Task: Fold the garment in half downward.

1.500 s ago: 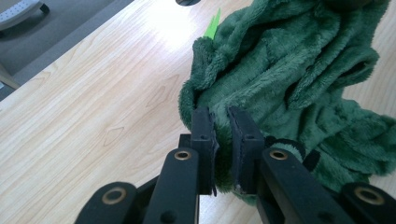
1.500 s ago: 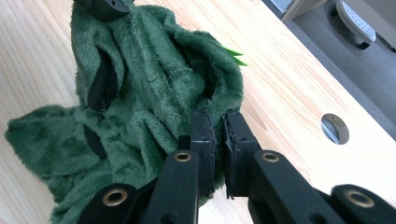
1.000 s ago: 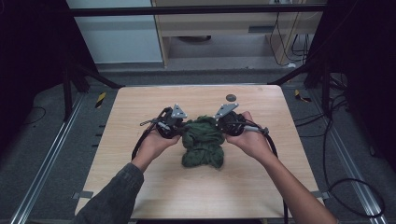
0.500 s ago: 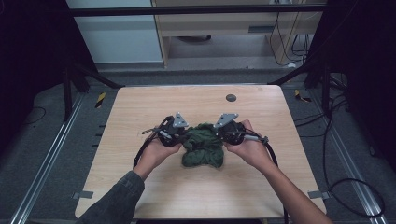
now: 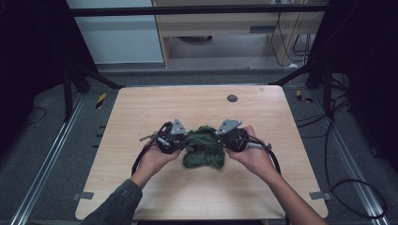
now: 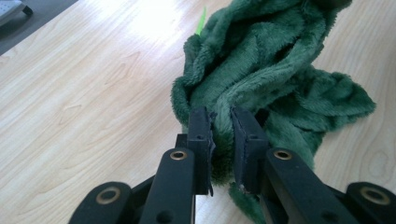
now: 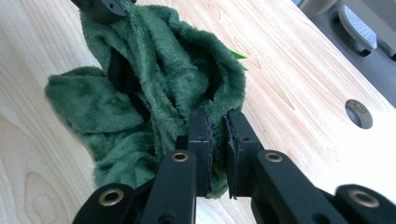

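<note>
Wooden table, green cloth bunched between left hand-held gripper and right hand-held gripper.

A pale wooden table fills the centre, a round hole near its far edge. Grey carpet floor surrounds it; cables trail at right; a beige cabinet stands at top.

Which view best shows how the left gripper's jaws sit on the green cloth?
The left gripper view: the left gripper has both jaws pinched on a fold of the green cloth. The high view shows that gripper at the cloth's left edge, the pinch hidden. The right gripper view shows a dark part of it at the cloth's far end.
</note>
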{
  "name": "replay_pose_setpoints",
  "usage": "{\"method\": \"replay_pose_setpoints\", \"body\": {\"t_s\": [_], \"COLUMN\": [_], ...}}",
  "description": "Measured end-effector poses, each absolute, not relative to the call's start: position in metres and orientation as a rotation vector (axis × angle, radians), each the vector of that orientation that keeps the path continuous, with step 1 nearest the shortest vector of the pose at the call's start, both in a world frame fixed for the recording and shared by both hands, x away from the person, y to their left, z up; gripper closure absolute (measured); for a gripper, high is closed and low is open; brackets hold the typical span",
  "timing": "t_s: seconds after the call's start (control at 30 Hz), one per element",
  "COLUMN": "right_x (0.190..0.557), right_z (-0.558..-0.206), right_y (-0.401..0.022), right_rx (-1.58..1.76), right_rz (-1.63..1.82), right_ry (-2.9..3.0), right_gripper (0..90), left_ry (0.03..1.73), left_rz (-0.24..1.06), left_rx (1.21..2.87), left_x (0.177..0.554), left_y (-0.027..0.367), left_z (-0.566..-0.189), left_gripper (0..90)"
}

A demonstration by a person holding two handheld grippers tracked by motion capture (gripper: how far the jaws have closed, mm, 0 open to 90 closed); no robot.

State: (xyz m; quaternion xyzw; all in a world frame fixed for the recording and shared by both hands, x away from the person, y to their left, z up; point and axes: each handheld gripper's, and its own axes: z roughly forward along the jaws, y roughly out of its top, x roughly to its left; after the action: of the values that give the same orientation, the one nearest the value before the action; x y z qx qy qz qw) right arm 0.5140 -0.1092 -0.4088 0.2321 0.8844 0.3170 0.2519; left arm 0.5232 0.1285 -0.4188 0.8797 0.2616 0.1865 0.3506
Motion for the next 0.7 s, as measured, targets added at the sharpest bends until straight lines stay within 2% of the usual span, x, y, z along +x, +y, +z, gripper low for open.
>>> {"method": "replay_pose_setpoints", "body": {"t_s": [0.47,0.63,0.7], "right_x": [0.496,0.485,0.484], "right_z": [-0.419,-0.423,-0.424], "right_y": [-0.105,-0.104,-0.104], "right_rx": [0.589,0.550,0.551], "right_rz": [0.871,0.860,0.862], "right_ry": [2.411,2.421,2.421], "right_gripper": [81.8,81.6,81.6], "left_ry": [0.693,0.697,0.697], "left_rz": [0.448,0.450,0.453], "left_rx": [2.276,2.258,2.238], "left_x": [0.507,0.500,0.498], "left_y": [0.137,0.140,0.141], "left_z": [-0.440,-0.434,-0.429], "left_gripper": [73.9,61.0,59.8]}}
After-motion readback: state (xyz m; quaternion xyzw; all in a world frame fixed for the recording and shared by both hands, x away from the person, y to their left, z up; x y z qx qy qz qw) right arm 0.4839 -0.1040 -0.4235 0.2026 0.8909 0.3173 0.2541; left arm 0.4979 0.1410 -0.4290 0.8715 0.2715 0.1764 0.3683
